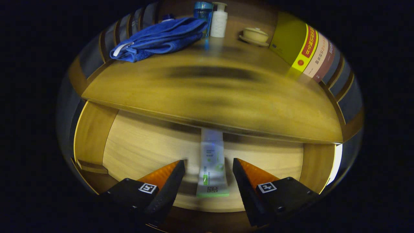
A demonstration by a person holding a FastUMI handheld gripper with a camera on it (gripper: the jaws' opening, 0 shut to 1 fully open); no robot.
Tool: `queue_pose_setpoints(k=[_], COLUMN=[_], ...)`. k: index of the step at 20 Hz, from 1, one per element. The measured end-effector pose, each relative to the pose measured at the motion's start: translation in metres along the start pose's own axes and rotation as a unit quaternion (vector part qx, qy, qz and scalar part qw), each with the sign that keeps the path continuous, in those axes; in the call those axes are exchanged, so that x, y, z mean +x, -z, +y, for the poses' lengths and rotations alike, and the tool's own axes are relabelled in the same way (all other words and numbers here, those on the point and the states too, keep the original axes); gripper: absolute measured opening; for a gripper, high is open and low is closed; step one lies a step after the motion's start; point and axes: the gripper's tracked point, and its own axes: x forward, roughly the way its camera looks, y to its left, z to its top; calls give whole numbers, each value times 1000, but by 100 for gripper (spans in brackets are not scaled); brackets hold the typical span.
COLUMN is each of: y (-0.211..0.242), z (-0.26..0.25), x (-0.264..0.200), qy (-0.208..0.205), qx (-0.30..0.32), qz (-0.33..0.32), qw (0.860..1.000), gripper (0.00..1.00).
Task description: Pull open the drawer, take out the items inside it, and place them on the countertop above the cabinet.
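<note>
Drawer (145,145) of pale wood stands pulled open; my gripper (208,168) hangs spread astride the white, green-printed plastic tube (212,161), so both fingers can close on it.

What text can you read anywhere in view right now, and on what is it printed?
Nothing can be quoted reliably.
Tube in the drawer, between the open gripper's fingers, not gripped: print, motion-blurred, unreadable.
Book spines on the countertop: characters, too small to read.
White pump bottle: faint print, unreadable.
Blue bottle: print, blurred.
Square markers on the gripper: patterns, no words.
</note>
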Motion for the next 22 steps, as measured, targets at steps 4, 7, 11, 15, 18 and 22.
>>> queue_pose_setpoints(k=[4,7,11,15,18,22], y=[9,6,-17,-69,-121,-119], z=[2,6,5,9,5,-18], x=[7,5,-13,-53,-92,-151], qy=[5,-8,-15,-44,-59,-72], qx=[-6,4,23,46,57,67], qz=[40,56,61,47,33,3], qw=[999,998,998,997,996,995], gripper=[95,93,67,53,53,46])
